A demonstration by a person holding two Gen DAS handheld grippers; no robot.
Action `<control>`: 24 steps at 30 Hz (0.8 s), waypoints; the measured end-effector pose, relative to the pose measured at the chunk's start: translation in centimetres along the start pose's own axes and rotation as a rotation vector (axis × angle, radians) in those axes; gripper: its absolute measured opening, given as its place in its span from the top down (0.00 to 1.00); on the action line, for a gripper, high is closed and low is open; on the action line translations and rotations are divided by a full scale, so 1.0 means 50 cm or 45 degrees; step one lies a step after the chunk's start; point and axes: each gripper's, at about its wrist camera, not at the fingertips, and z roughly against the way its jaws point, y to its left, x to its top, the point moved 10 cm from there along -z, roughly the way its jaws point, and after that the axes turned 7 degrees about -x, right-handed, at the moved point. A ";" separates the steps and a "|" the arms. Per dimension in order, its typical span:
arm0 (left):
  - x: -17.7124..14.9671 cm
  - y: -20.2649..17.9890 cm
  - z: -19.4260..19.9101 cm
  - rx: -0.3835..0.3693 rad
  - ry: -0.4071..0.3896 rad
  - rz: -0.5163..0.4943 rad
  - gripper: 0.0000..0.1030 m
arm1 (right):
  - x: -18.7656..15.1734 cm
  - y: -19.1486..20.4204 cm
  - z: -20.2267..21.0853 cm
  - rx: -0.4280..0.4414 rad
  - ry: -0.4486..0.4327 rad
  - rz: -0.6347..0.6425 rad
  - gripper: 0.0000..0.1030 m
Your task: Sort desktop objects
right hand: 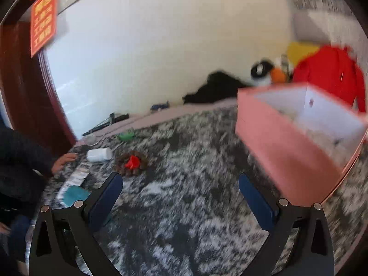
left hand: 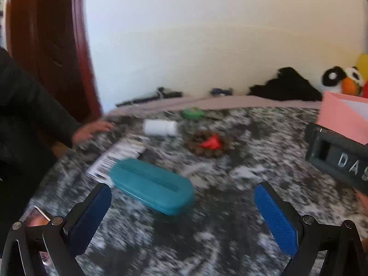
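At the far left a person's hand [left hand: 92, 131] in a dark sleeve rests on the edge of the mottled grey-and-white cloth [left hand: 230, 230], not holding either tool. Just right of it lies a flat printed packet [left hand: 119, 158], and overlapping its near end is a teal case [left hand: 153, 185], the nearest item to the left gripper [left hand: 182, 209]. That gripper's blue pads are spread wide with nothing between them; it hangs above the cloth, aimed roughly at the case.

Further back, a white bottle [left hand: 161, 127] lies on its side, with a green thing [left hand: 194, 113] behind it near the cloth's far edge; blur hides what it is. Right of the bottle sits a brown bead ring [left hand: 210, 143] with a red piece [left hand: 210, 143] in its middle.

The right gripper [right hand: 180, 197] is likewise released, jaws wide apart and empty, over bare cloth between the beads and the pink box [right hand: 283, 147]. The box stands open at the right, white inside; I cannot tell whether anything is in it.

The items are scattered on the left half, well apart from the box, so the sorting looks barely begun; this reads as the approach to a first pick. Next, the left gripper likely needs to drop over the case and straddle its narrow width before closing. The case overlaps the packet, so a careless grab may drag both.
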 end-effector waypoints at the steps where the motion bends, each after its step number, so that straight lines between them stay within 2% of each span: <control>1: 0.004 0.005 -0.002 0.008 -0.003 0.012 0.00 | 0.006 0.011 0.003 -0.031 -0.028 0.042 0.00; 4: 0.007 0.018 -0.016 0.004 0.005 0.065 0.00 | 0.015 0.026 0.017 -0.126 -0.119 0.156 0.00; 6: -0.005 0.017 -0.036 0.017 0.047 0.076 0.00 | 0.015 0.019 0.025 -0.190 -0.163 0.206 0.00; 9: -0.018 -0.011 -0.069 -0.053 0.096 0.108 0.00 | 0.009 -0.020 0.024 -0.256 -0.153 0.177 0.00; 13: -0.039 -0.063 -0.099 -0.146 0.088 0.145 0.00 | -0.015 -0.077 0.001 -0.255 -0.080 0.084 0.00; 16: -0.062 -0.092 -0.128 -0.205 0.160 0.138 0.00 | -0.022 -0.082 -0.025 -0.226 -0.028 0.094 0.00; 17: -0.066 -0.094 -0.131 -0.208 0.185 0.130 0.00 | -0.023 -0.082 -0.028 -0.228 -0.039 0.105 0.00; 19: -0.052 -0.085 -0.116 -0.187 0.164 0.091 0.00 | -0.024 -0.079 -0.036 -0.222 -0.049 0.118 0.00; 21: -0.038 -0.069 -0.108 -0.123 0.157 0.039 0.00 | -0.027 -0.077 -0.049 -0.191 -0.022 0.091 0.00; 24: -0.032 -0.042 -0.115 -0.115 0.140 0.078 0.00 | -0.027 -0.075 -0.052 -0.172 -0.015 0.076 0.00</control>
